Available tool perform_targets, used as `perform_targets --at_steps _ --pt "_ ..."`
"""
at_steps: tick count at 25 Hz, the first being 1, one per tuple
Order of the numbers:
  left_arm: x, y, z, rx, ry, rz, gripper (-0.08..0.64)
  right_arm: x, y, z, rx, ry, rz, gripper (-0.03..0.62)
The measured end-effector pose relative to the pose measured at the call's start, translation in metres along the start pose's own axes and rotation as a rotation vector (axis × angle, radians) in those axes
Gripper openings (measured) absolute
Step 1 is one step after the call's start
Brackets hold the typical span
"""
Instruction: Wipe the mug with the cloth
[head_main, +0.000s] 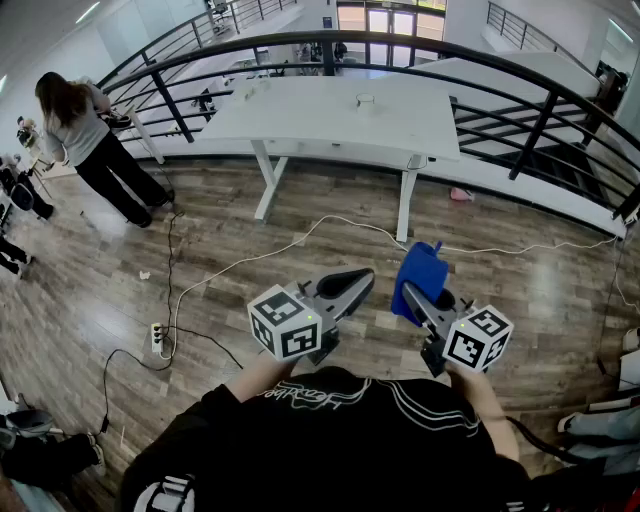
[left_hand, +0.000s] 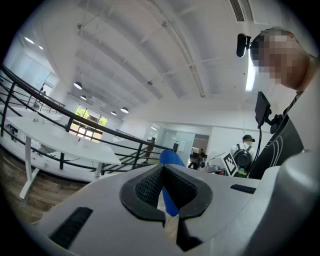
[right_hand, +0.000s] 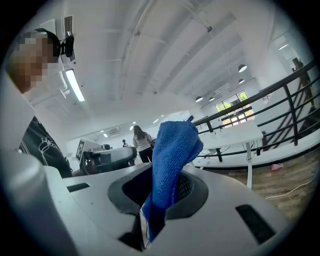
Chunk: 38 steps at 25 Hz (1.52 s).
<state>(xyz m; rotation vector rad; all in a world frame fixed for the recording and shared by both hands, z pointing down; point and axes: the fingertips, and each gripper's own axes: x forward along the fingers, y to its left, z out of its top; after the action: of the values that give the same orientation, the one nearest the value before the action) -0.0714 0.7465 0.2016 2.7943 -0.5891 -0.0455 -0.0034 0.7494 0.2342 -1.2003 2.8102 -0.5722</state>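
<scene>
Pinching the blue cloth is the right claw; left claw pressed together, empty.

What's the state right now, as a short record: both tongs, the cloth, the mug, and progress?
left tongs: closed, holding nothing
right tongs: clamped on the blue cloth
cloth: bunched, sticking out past the jaws
mug: not identifiable; a small white object sits on the white table, too small to tell
position: both tongs are over the wood floor, apart from the table
wiping: not begun
</scene>
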Motion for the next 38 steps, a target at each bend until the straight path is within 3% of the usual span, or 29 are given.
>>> perform_targets --at_steps 7,22,26,32,38 --pt "0.007 0.01 0.002 -0.006 -0.03 0.011 0.008 -0.005 0.001 0.002 -0.014 -0.014 0.018 0.054" --pt "0.013 0.006 0.011 0.053 0.054 0.009 0.008 -0.007 -0.007 0.022 0.017 -0.053 0.022 0.054" --pt "0.023 0.028 0.016 0.025 0.052 0.023 0.008 0.003 -0.019 0.029 0.025 -0.058 0.034 0.054" --pt "0.059 0.065 0.019 0.034 0.084 -0.014 0.008 0.029 -0.064 0.041 0.06 -0.082 0.03 0.054" --pt "0.111 0.166 0.024 0.006 0.107 -0.019 0.008 0.099 -0.15 0.058 0.097 -0.087 0.013 0.054"
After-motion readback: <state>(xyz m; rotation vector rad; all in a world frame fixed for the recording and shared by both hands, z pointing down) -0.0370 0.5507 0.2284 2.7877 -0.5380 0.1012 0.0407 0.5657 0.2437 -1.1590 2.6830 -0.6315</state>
